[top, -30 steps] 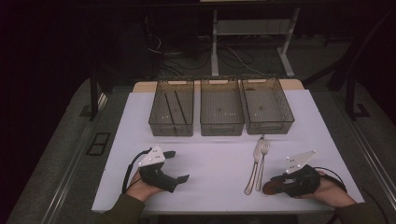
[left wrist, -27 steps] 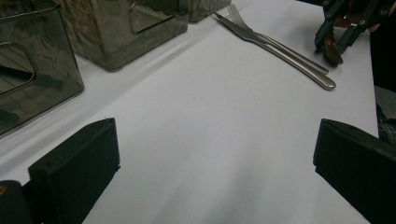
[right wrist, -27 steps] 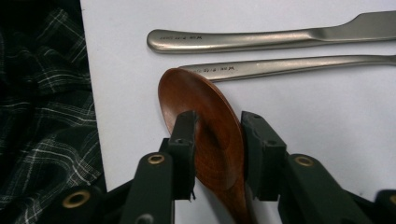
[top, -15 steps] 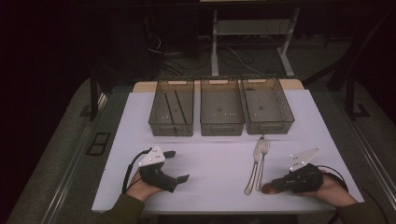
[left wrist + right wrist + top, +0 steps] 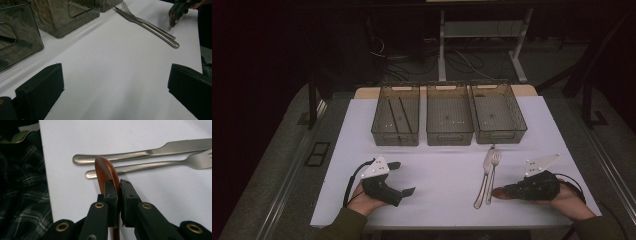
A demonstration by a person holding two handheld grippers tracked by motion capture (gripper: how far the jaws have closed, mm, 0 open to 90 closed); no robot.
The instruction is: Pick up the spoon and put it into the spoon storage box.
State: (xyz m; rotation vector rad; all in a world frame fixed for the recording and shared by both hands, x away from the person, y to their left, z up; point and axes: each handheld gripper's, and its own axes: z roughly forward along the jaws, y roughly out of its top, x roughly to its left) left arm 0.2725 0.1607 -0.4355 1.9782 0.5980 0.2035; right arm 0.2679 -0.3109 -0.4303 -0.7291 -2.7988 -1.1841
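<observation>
A reddish-brown wooden spoon (image 5: 105, 173) is clamped on edge between the black jaws of the right gripper (image 5: 118, 185), its rounded bowl end jutting past the fingertips (the rest runs back out of sight). It hovers over the white table (image 5: 447, 165) near the front right corner, just beside the ends of two steel handles.

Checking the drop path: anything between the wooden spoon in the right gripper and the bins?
Partly. The right gripper, its jaws just closed, is shut on the wooden spoon. The knife and fork lie on the white table beside it, toward the three bins. Nothing visible stands higher, so lifting over should clear them.
</observation>
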